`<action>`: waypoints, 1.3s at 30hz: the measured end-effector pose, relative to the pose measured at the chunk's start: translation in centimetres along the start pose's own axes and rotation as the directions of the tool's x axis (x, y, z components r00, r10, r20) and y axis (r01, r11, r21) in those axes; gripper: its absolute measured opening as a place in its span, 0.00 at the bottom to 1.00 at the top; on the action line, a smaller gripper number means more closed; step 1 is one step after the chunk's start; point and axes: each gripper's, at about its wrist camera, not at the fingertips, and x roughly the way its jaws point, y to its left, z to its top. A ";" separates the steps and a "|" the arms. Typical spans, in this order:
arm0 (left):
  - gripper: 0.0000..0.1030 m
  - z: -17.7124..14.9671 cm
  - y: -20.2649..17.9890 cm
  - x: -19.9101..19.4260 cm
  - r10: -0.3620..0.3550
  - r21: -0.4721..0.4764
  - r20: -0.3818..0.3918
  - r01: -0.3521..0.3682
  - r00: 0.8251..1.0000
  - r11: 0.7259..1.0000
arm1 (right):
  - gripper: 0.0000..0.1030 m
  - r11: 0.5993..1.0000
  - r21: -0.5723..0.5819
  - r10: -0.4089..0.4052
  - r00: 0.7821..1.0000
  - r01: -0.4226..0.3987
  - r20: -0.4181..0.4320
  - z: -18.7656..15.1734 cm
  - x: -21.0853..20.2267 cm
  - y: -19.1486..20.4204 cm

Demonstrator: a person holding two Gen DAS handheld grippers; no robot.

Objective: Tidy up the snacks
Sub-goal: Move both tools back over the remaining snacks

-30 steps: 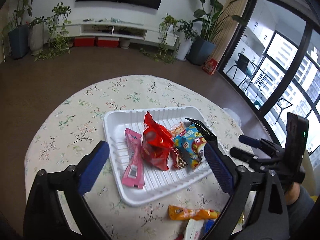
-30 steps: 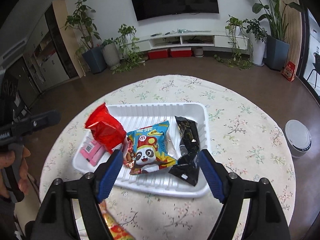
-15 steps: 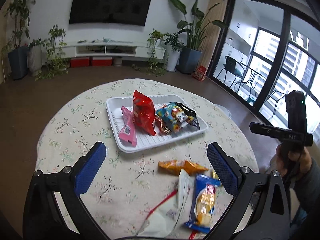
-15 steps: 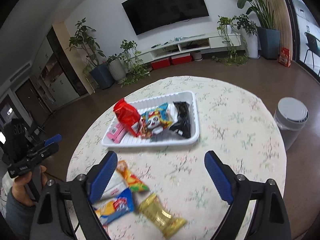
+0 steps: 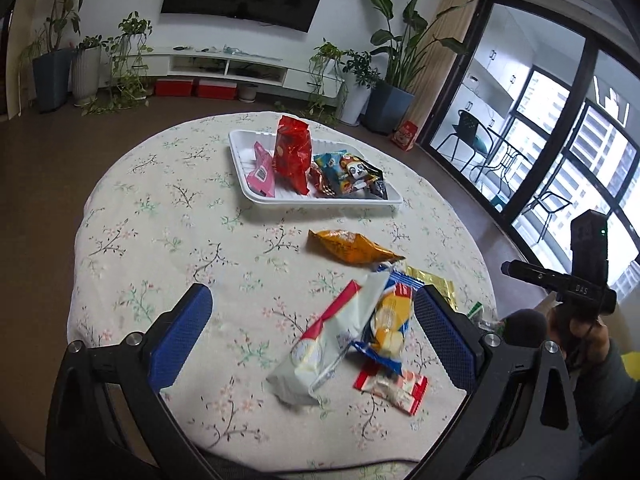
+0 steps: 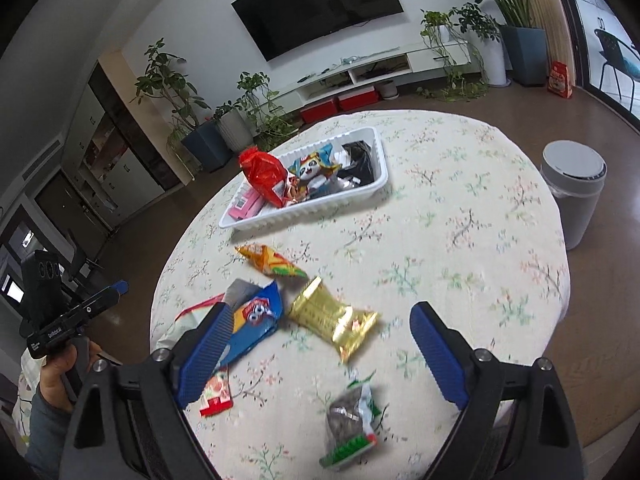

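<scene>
- Drawn back from the white ribbed plastic tray since the earlier views; tray now far across the round floral-cloth table, loose packets now in the foreground.
- Left gripper: blue pads spread wide, nothing held, white-and-red pouch and blue-and-yellow biscuit packet lying between them, untouched.
- Right gripper: jaws just opened wider, empty, crinkled gold foil packet between the pads, apart from both.
- Already in tray: red foil bag, pink flat packet, panda-print packet, black packet.
- Still on cloth: orange packet, clear green-trimmed seed bag, red-and-white sweet packet.
- Risk: overlapping wrappers near the left pads likely to be pinched together; slick foil prone to slipping out.
</scene>
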 end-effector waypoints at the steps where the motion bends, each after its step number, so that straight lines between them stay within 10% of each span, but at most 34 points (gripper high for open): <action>1: 0.99 -0.4 -0.2 -0.2 0.006 0.011 -0.003 -0.006 1.000 1.000 | 0.89 1.000 0.001 -0.001 1.000 0.001 0.002 -0.4 -0.2 0.1; 15: 0.99 -0.3 -4.5 6.1 0.091 0.402 -0.195 -0.006 0.977 0.915 | 0.89 0.998 -0.052 0.015 0.998 -0.018 -0.058 -4.7 0.4 3.2; 25: 0.98 0.0 -5.8 13.5 0.156 0.578 -0.388 0.108 0.909 0.809 | 0.89 0.996 -0.090 0.011 0.995 -0.020 -0.097 -5.7 1.7 4.6; 31: 0.69 0.2 -6.1 16.1 0.161 0.565 -0.450 0.140 0.878 0.813 | 0.89 0.995 -0.098 0.002 0.993 -0.014 -0.117 -6.0 2.4 4.9; 39: 0.62 -0.1 -6.1 18.3 0.182 0.531 -0.495 0.130 0.849 0.837 | 0.89 0.996 -0.087 -0.020 0.991 0.009 -0.133 -5.2 3.5 5.2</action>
